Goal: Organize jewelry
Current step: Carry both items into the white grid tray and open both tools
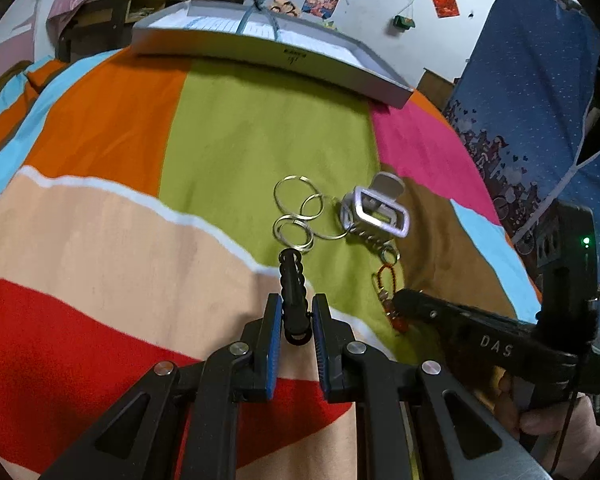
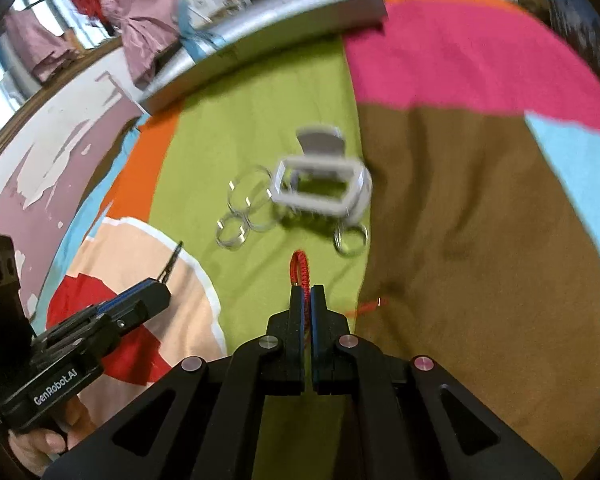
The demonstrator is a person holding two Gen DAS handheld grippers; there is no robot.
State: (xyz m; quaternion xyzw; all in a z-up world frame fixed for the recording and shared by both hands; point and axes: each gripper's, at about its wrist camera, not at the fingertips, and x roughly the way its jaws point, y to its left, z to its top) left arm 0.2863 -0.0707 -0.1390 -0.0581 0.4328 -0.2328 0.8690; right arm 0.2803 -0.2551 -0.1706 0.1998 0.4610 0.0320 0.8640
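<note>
My left gripper [image 1: 297, 307] is shut on a black beaded bracelet [image 1: 293, 280] that sticks out forward between the blue pads. My right gripper [image 2: 307, 293] is shut on a red braided cord bracelet [image 2: 299, 268]; in the left wrist view the red bracelet [image 1: 385, 284] hangs from the right gripper [image 1: 398, 300]. Ahead on the green stripe lie several thin silver bangles [image 1: 300, 210] [image 2: 246, 208], a grey hair claw clip [image 1: 378, 210] [image 2: 320, 188] and a small ring [image 2: 351, 238]. A grey tray-like box [image 1: 260, 46] [image 2: 260, 24] stands at the far edge.
Everything lies on a bedspread with coloured stripes [image 1: 100, 220]. A blue patterned cloth [image 1: 532, 100] hangs at the right. A wooden desk and pink clothing [image 1: 96, 4] are at the back left. The left gripper body [image 2: 80, 332] shows at lower left of the right wrist view.
</note>
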